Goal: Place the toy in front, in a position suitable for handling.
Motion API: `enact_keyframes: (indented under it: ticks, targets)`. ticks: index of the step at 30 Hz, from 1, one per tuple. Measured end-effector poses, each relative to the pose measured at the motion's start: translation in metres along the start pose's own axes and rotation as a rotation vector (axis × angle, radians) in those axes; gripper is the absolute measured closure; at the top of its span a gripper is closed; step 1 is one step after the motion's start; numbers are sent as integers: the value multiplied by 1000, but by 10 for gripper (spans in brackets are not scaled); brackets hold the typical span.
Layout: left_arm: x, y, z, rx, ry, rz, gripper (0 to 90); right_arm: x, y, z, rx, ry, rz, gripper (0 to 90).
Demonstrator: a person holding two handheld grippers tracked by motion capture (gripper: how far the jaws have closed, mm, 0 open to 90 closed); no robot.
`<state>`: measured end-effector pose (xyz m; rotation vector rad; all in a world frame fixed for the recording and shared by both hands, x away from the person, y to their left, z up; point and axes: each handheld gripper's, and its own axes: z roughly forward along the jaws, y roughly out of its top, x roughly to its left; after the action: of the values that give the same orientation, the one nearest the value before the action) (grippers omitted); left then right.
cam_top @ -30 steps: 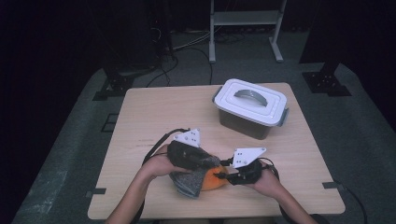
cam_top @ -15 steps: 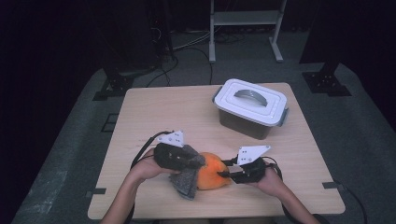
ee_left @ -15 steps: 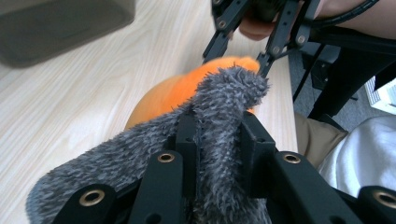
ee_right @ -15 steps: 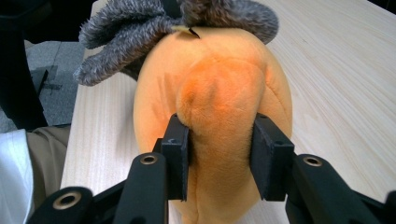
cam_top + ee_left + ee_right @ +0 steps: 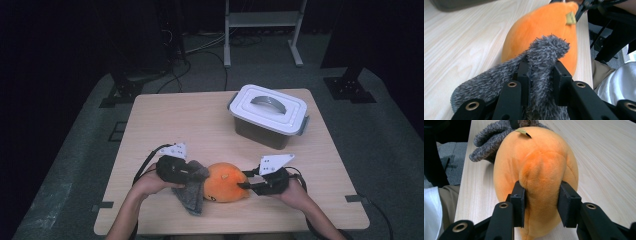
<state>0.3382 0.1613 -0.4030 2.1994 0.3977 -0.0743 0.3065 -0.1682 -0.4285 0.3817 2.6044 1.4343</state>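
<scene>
holding a soft orange toy [image 5: 226,182] from both sides near the front edge of the table [image 5: 200,120] — that is the step in hand. the right gripper [image 5: 246,185] has its jaws squeezed on a bump of the toy's orange plush, plain to see in the right gripper view [image 5: 541,187]. the left gripper [image 5: 192,173] has its jaws squeezed on a grey fuzzy cloth [image 5: 191,194] that lies against the toy's left side; in the left gripper view the cloth [image 5: 541,75] bunches up between the jaws with the toy [image 5: 544,32] right behind it. whether the grey part is sewn to the toy or is a loose thing, i cannot tell.

a white box [image 5: 269,116] with its lid on sits near the far right corner, well apart from the toy. i think the next move is to pull or lift — both grips must stay tight so the soft stuff does not slip out.
</scene>
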Motion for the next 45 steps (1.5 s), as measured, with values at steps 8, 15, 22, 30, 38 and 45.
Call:
enact_keyframes:
  ticks: [8, 15, 22, 30, 38, 45]
  targets:
    - [3, -3, 3, -14, -9, -14, 721, -4, -5, -6, -2, -8, 14, 610]
    - [-7, 20, 3, -73, -55, 30, 729, -4, -5, -7, -2, -9, 21, 609]
    - [-12, 26, 10, -54, -58, 70, 729, -3, -7, -7, -3, -9, 19, 608]
    - [2, -1, 5, -41, -32, -7, 729, -3, -7, -7, -5, -3, 22, 607]
    - [-2, 13, 7, -63, -45, 25, 729, -3, -7, -6, -11, -5, 35, 606]
    - [-16, 41, 18, -55, -75, 107, 728, -2, -7, -7, -4, -8, 31, 606]
